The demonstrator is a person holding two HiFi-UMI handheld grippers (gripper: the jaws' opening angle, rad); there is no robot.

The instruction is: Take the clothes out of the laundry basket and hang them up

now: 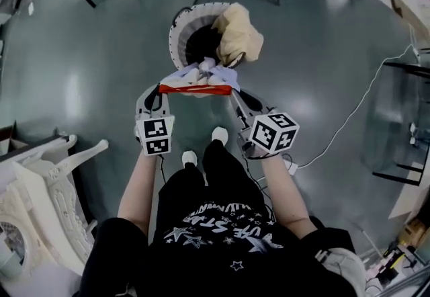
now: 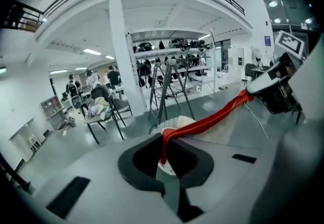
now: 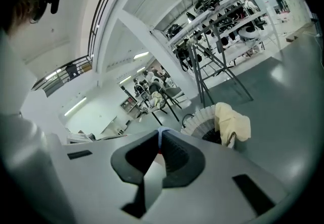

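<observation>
head view: left gripper (image 1: 161, 90) and right gripper (image 1: 234, 92) clamped shut on a red-edged garment (image 1: 195, 89), stretched between them above the laundry basket (image 1: 177, 33), with a cream cloth (image 1: 236, 37) draped over its rim. only in the gripper views: a rack (image 2: 163, 97) beyond the basket.

Near rim of the round white laundry basket (image 1: 176, 33) hidden behind a red-trimmed white garment (image 1: 195, 89) (interior too dark to read); white carved furniture (image 1: 40, 188) cropped at left.
</observation>
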